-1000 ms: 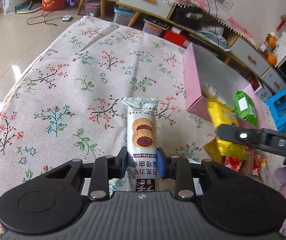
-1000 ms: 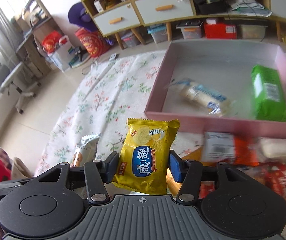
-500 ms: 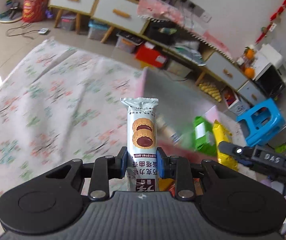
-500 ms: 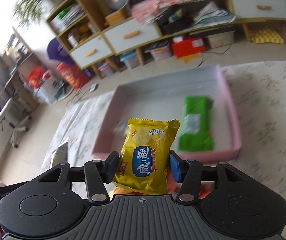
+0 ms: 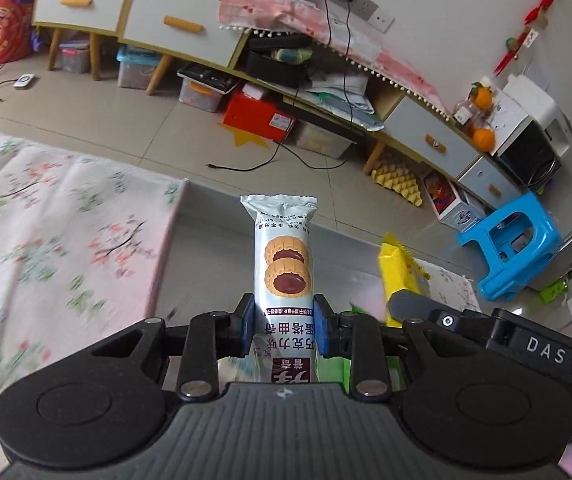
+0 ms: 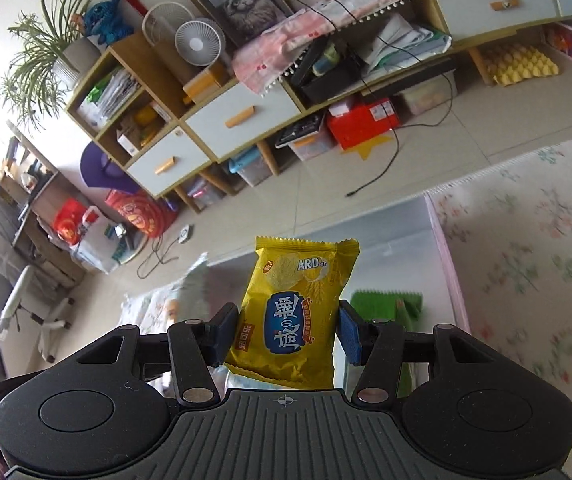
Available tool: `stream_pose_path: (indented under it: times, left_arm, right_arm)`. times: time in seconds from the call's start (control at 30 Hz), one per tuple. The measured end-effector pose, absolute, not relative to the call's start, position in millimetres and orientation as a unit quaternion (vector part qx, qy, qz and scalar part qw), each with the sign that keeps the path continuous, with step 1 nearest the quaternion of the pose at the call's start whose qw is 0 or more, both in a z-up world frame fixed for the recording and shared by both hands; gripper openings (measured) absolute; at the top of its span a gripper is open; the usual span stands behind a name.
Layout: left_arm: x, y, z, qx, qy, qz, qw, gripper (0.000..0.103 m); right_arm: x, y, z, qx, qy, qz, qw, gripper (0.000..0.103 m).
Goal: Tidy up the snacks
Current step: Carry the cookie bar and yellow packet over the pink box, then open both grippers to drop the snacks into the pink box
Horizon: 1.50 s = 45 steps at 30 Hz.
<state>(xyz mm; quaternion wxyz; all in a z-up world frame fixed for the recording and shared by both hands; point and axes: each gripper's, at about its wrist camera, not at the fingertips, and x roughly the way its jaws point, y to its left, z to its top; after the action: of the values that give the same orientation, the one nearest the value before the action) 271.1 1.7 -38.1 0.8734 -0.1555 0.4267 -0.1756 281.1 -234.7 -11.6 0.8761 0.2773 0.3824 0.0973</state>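
Note:
My left gripper (image 5: pixel 283 330) is shut on a silver cookie packet (image 5: pixel 283 264) with two chocolate tarts printed on it, held upright over the pink box (image 5: pixel 167 248). My right gripper (image 6: pixel 286 334) is shut on a yellow cracker packet (image 6: pixel 300 308), also over the pink box (image 6: pixel 444 248). The yellow packet (image 5: pixel 400 276) and the right gripper's body show at the right of the left wrist view. A green packet (image 6: pixel 386 302) lies in the box below the right gripper. The silver packet shows blurred at left in the right wrist view (image 6: pixel 193 284).
The floral tablecloth (image 5: pixel 45 232) spreads left of the box, and also right of it in the right wrist view (image 6: pixel 526 248). Beyond the table are a long cabinet (image 5: pixel 173 28), storage bins, a red box (image 5: pixel 259 116) and a blue stool (image 5: pixel 514 240).
Both grippers have moved forward over the pink box with their packets still gripped. The views have tilted up toward the cabinet and floor; the loose snack pile is out of sight.

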Motion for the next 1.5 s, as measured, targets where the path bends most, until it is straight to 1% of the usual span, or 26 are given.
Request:
stream_pose_path:
  times: [0.23,0.47,0.57,0.87,1.1,1.17,1.2,1.23,1.27,1.3,1.33,1.37,1.43,1.47,1.5]
  left_arm:
    - [287.8,-4.9,-58.9,-0.127,0.433,-0.173,0.876,0.027]
    - [275.2,4.2,-57.0,-0.12,0.439,-0.173,0.873,0.027]
    - [273.6,6.5,-61.7,-0.114,0.458,-0.166,0.866,0.026]
    - [281.8,-5.0,-58.4,-0.084,0.44,-0.136,0.883,0.026]
    - [291.2,-9.7,-64.9,-0.084,0.431,-0.157,0.885,0.027]
    - [290.4,-8.6,-64.5,-0.081,0.429,-0.163,0.885,0.028]
    - [289.9,-8.9,-63.9,-0.076,0.429,-0.165,0.885,0.03]
    - [288.8,-10.1,-63.2,-0.069,0.428,-0.166,0.886,0.03]
    - [287.2,-11.5,-61.9,-0.063,0.425,-0.167,0.888,0.031]
    - [285.4,-13.1,-60.5,-0.057,0.422,-0.168,0.889,0.036]
    - [283.3,-13.5,-58.6,-0.055,0.418,-0.17,0.891,0.039]
    - [281.3,-13.9,-56.1,-0.055,0.415,-0.173,0.892,0.044]
    - [277.7,-13.7,-50.8,-0.056,0.411,-0.171,0.894,0.056]
    - [275.3,-13.4,-47.7,-0.054,0.408,-0.167,0.896,0.066]
    - [272.4,-13.4,-44.8,-0.053,0.407,-0.168,0.896,0.07]
  right_arm:
    - [317.6,-231.1,-33.6,0.272,0.396,0.103,0.871,0.052]
    - [326.9,-220.5,-54.6,0.243,0.415,0.088,0.872,0.052]
    - [325.3,-216.6,-56.4,0.222,0.418,0.078,0.877,0.053]
    - [327.0,-216.3,-54.7,0.197,0.42,0.049,0.884,0.053]
    - [328.3,-217.2,-53.3,0.185,0.419,0.045,0.888,0.053]
    - [328.4,-217.4,-52.6,0.187,0.42,0.047,0.887,0.054]
    - [327.7,-217.8,-51.5,0.189,0.419,0.047,0.887,0.054]
    - [327.5,-218.0,-50.2,0.19,0.419,0.048,0.886,0.055]
    - [327.0,-217.2,-48.1,0.19,0.419,0.049,0.886,0.058]
    - [326.0,-217.4,-45.6,0.192,0.418,0.052,0.887,0.061]
    - [325.0,-218.3,-43.1,0.194,0.416,0.054,0.887,0.07]
    - [323.8,-218.8,-40.0,0.195,0.414,0.055,0.887,0.074]
    - [321.1,-220.3,-32.8,0.195,0.414,0.055,0.887,0.075]
    - [319.2,-221.0,-29.1,0.194,0.414,0.052,0.888,0.075]
    - [316.0,-222.3,-25.1,0.193,0.415,0.048,0.888,0.075]
